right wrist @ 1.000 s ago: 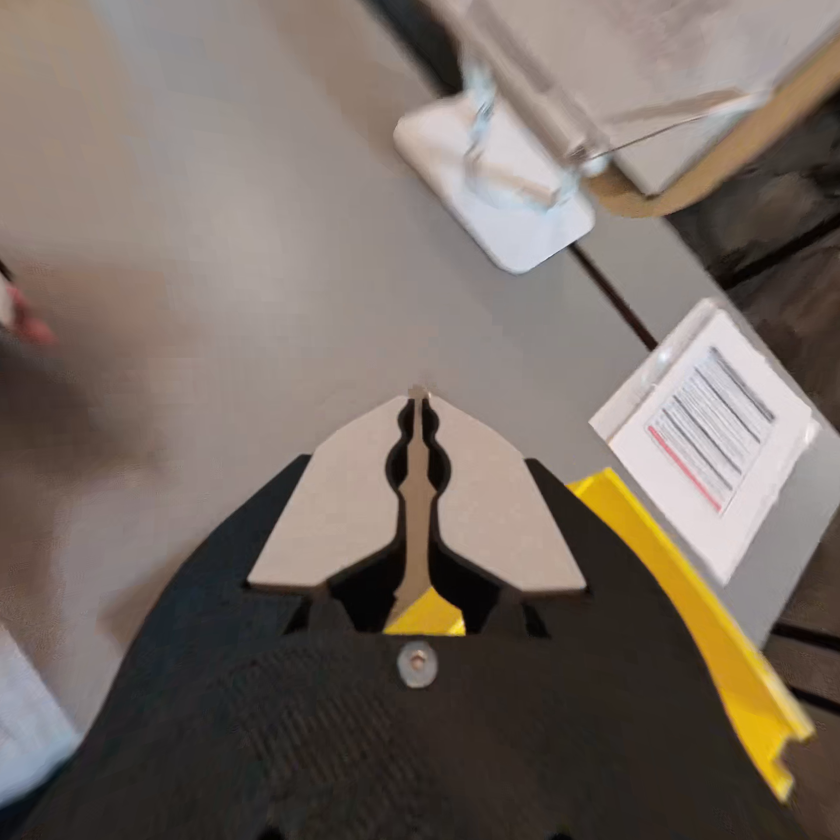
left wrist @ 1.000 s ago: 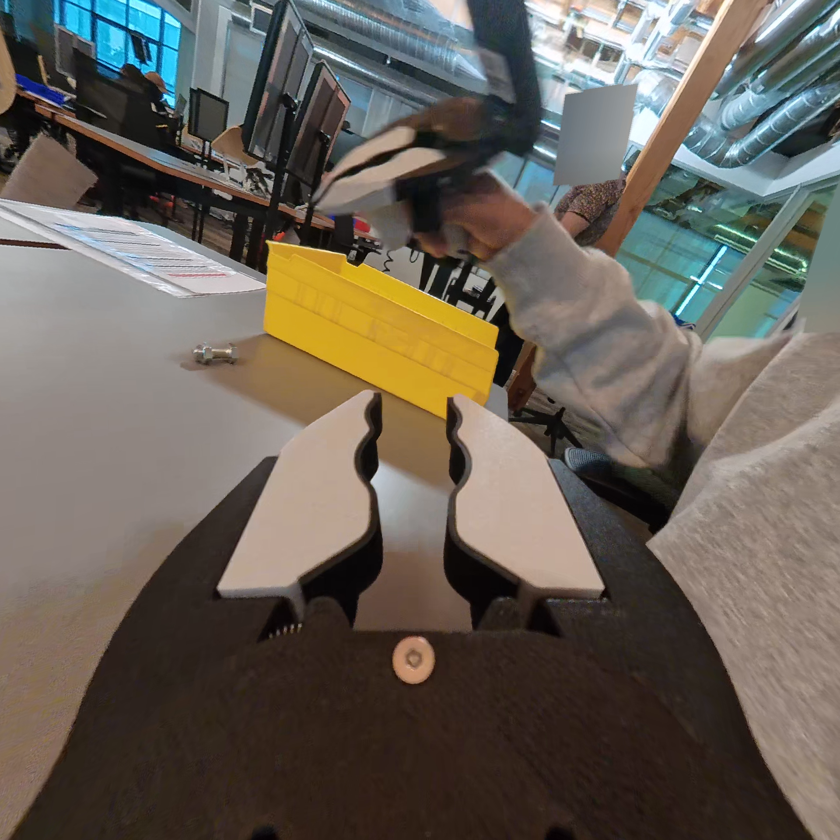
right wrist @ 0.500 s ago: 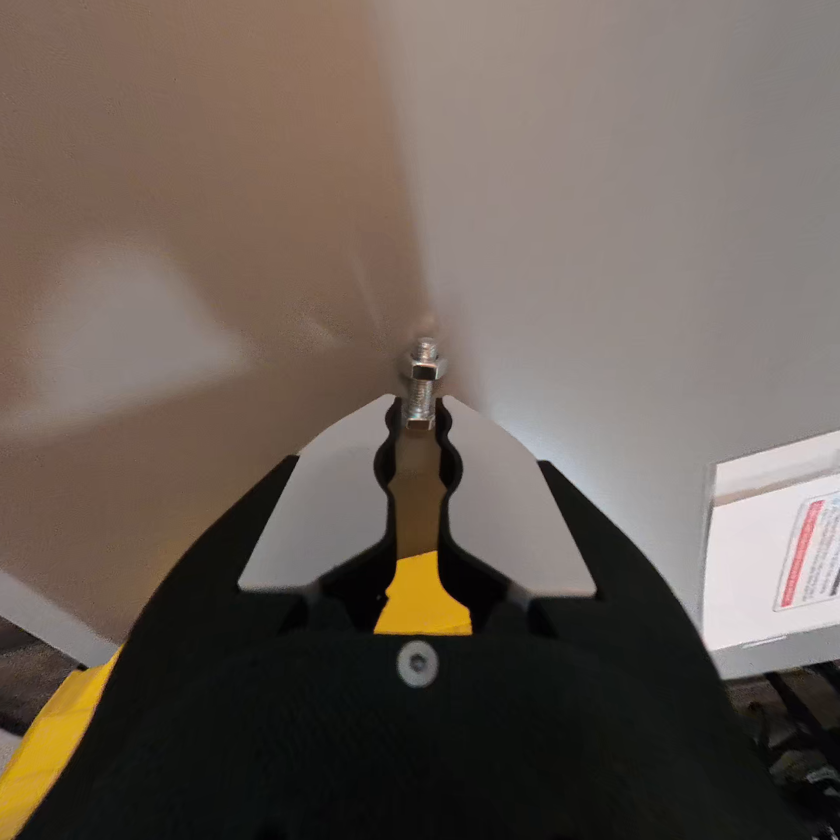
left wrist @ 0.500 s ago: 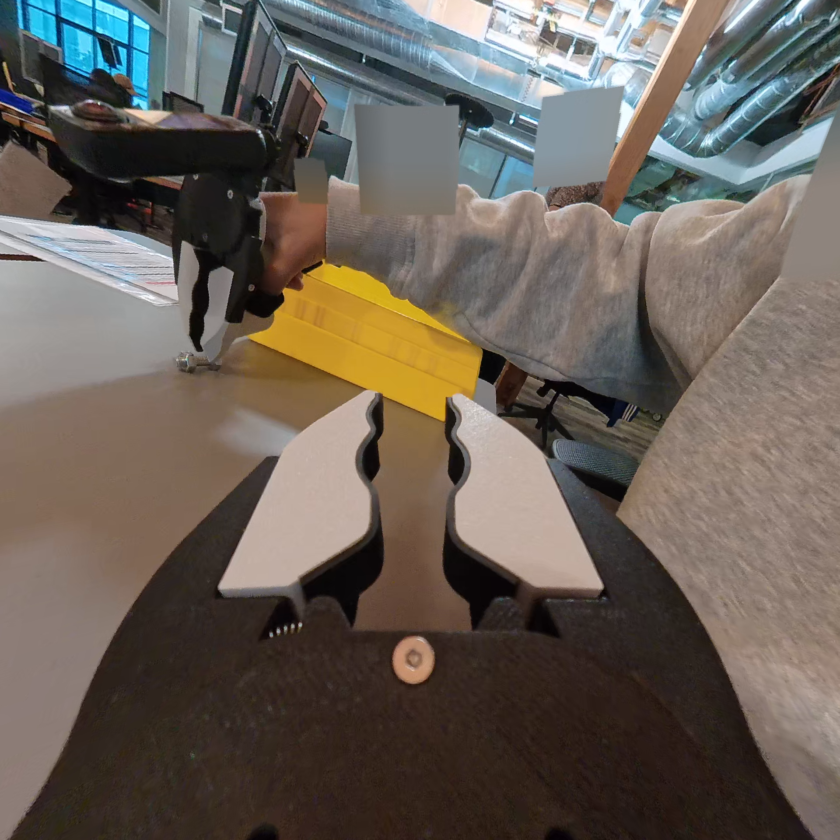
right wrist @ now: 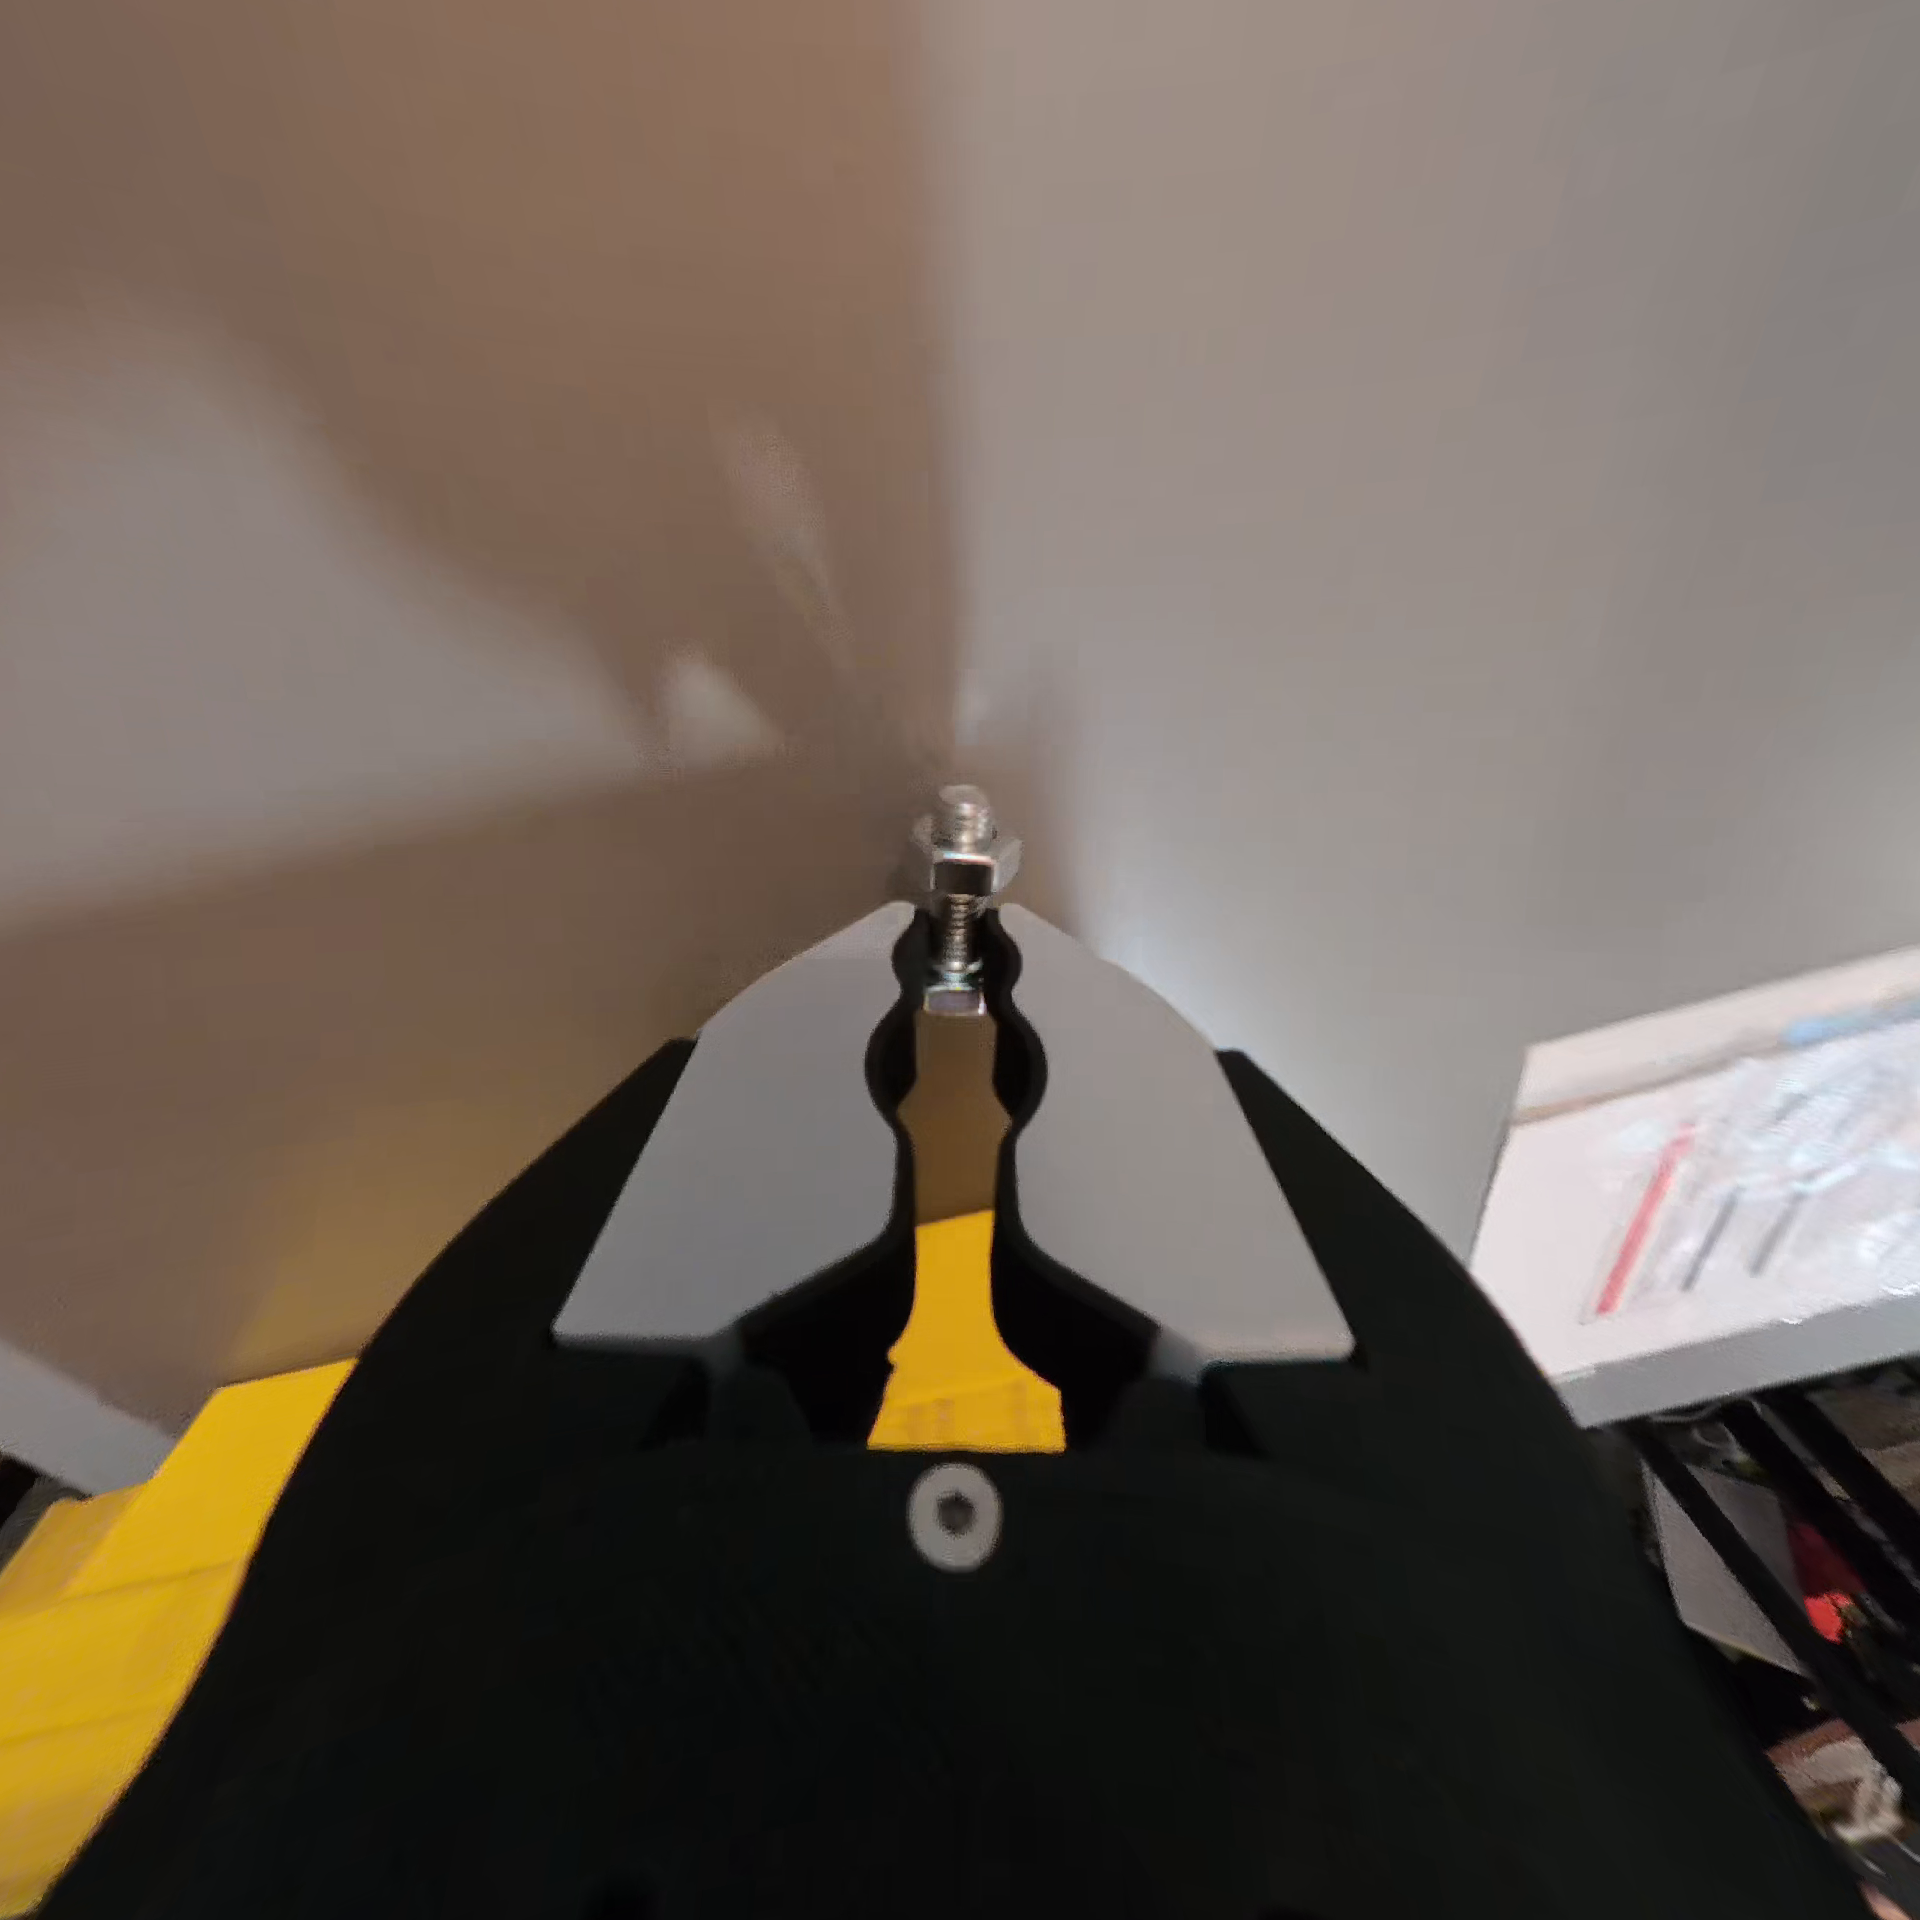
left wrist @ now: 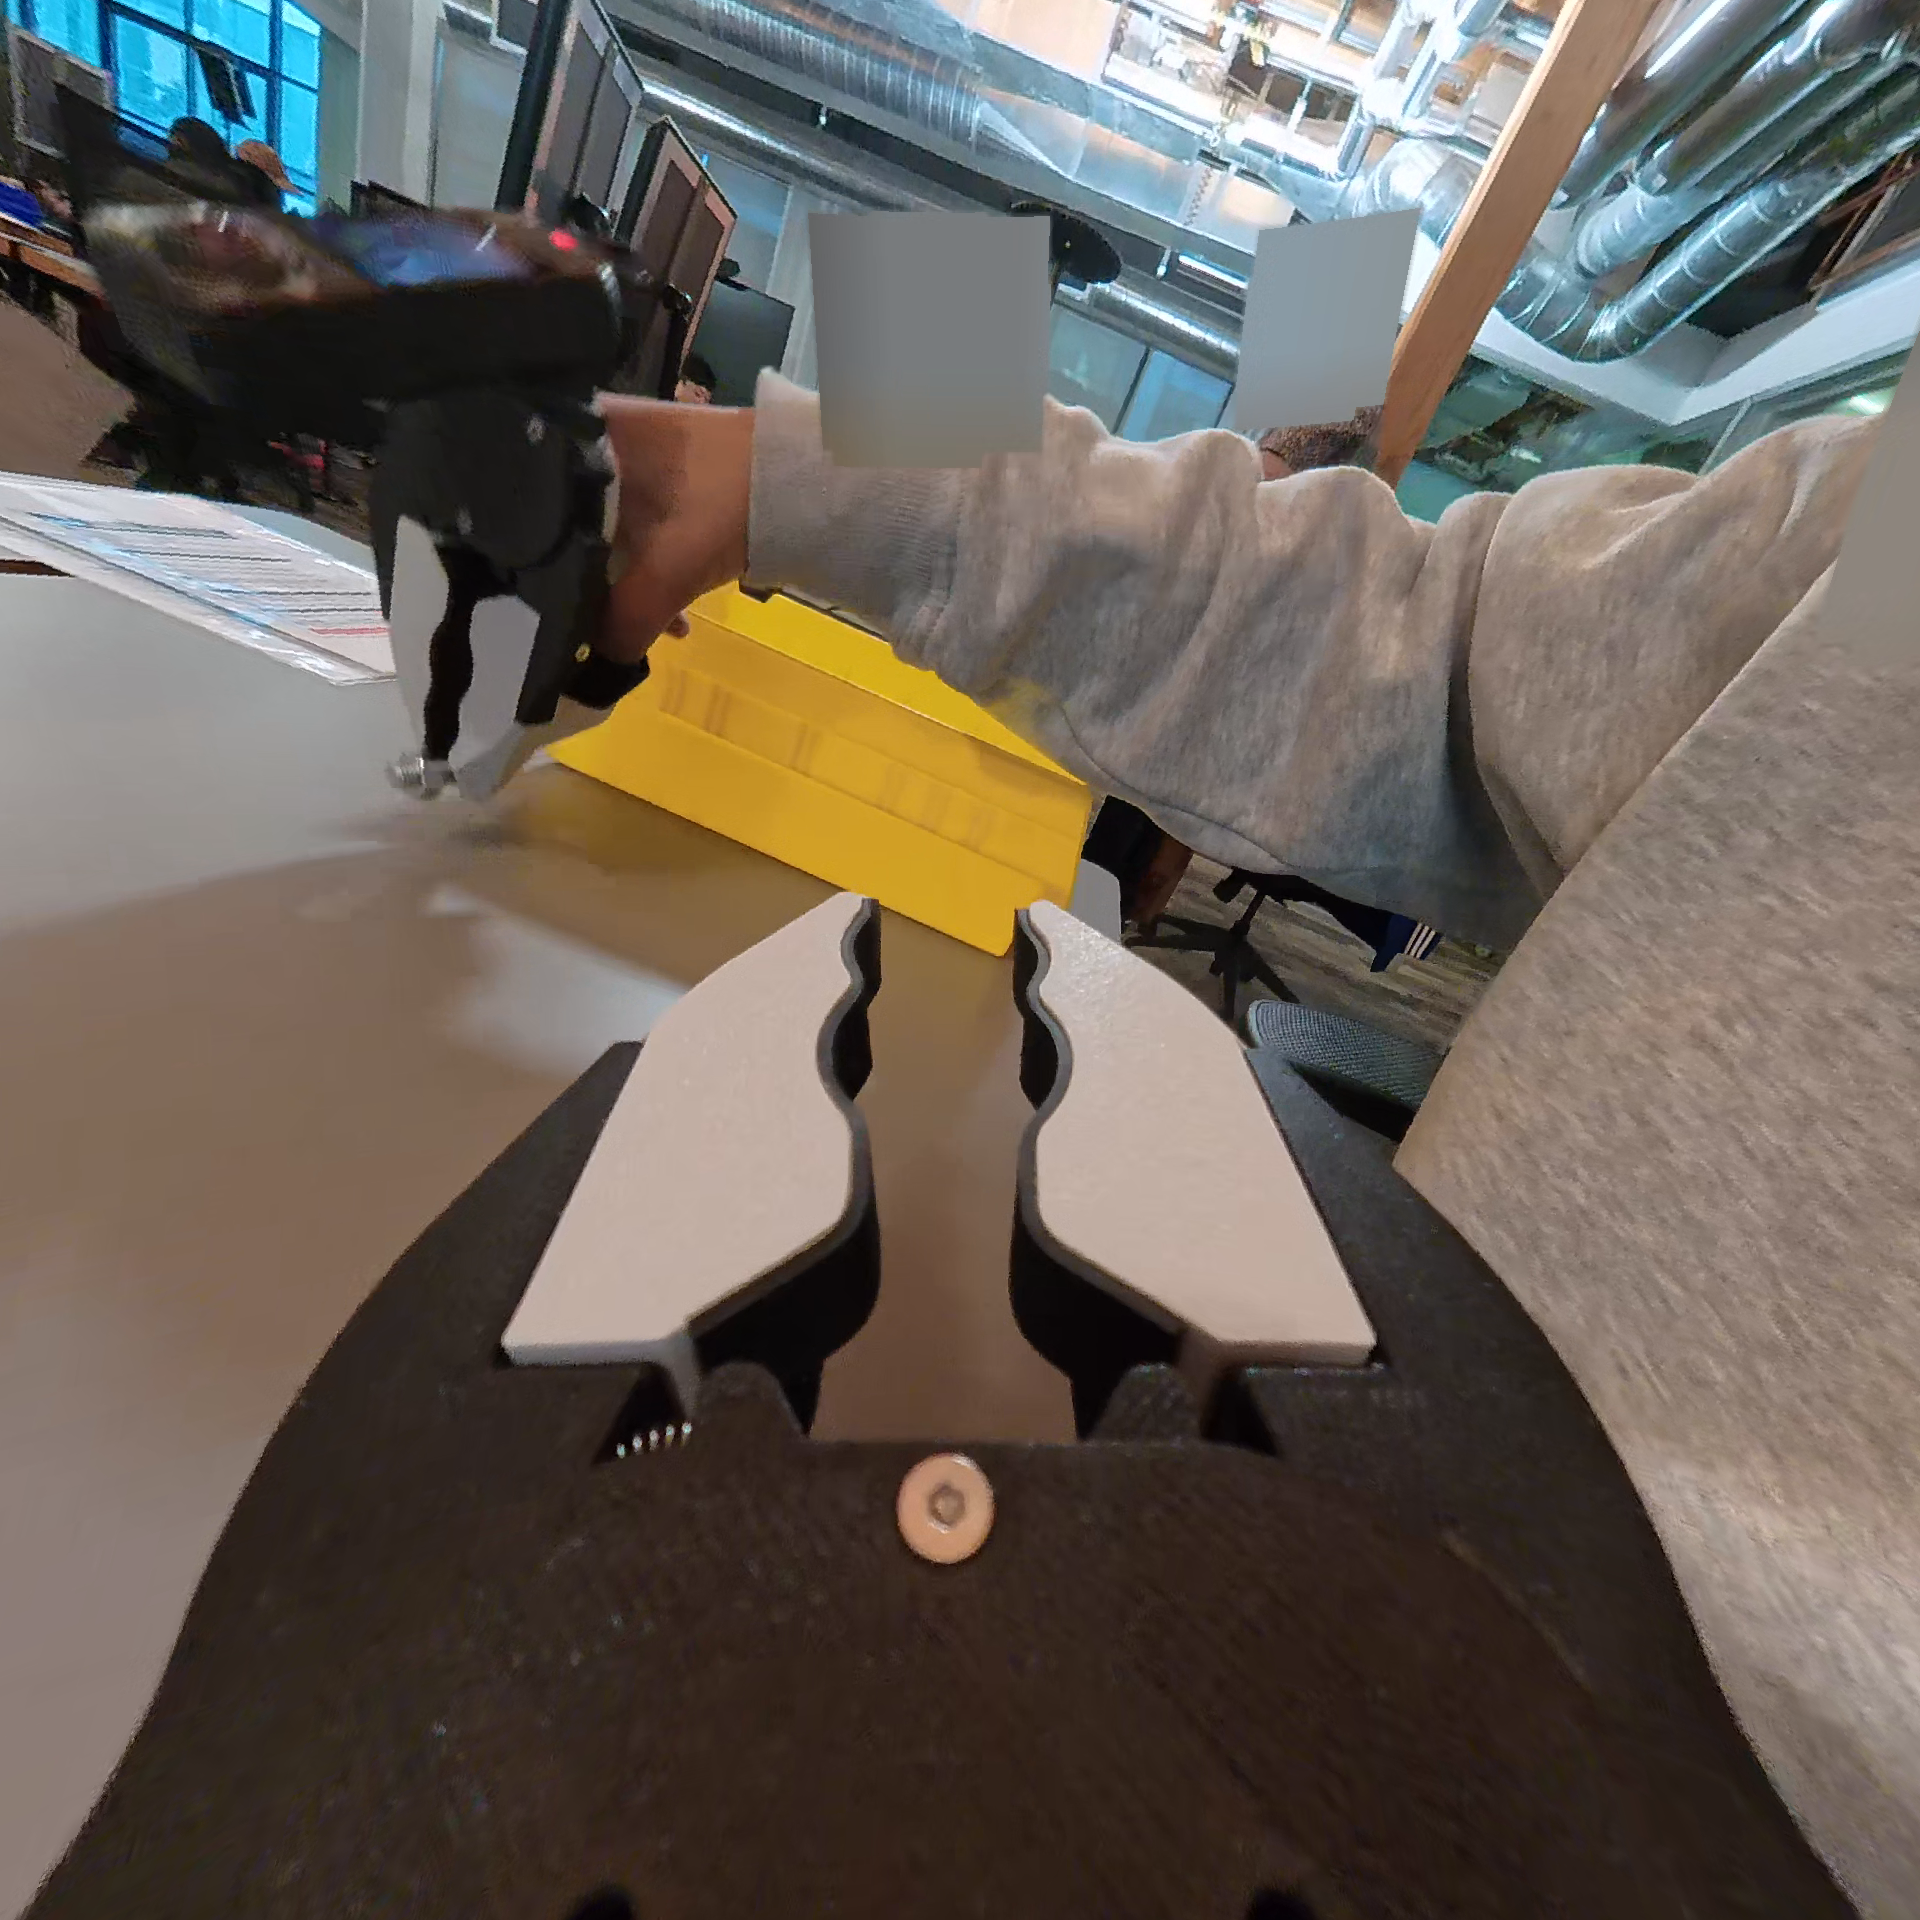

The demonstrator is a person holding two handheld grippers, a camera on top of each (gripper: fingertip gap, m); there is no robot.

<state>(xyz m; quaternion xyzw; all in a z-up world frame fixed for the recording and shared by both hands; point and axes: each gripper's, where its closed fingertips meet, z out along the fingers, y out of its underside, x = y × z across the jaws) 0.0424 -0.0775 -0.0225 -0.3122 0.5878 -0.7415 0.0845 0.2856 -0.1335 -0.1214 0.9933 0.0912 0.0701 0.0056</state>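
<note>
A small silver bolt with a nut (right wrist: 961, 862) sits between the tips of my right gripper (right wrist: 958, 920), which is shut on its shaft, pointing down at the grey table (right wrist: 1351, 520). In the left wrist view the right gripper (left wrist: 457, 764) holds the bolt (left wrist: 421, 774) at or just above the table, left of a yellow bin (left wrist: 831, 790). My left gripper (left wrist: 945, 914) is open and empty, low over the table, pointing at the bin's near corner.
A laminated sheet (left wrist: 208, 571) lies at the table's far left; it also shows in the right wrist view (right wrist: 1714, 1174). The bin (right wrist: 125, 1558) is just behind the right gripper. A grey-sleeved arm (left wrist: 1247, 623) reaches across above the bin. Desks, monitors and chairs stand beyond the table. The left gripper's tips are roughly 25 cm from the right gripper's.
The right gripper swung down from above the bin to the bolt and closed its tips on it; the bolt now sits deeper between them. The left gripper has not moved.
</note>
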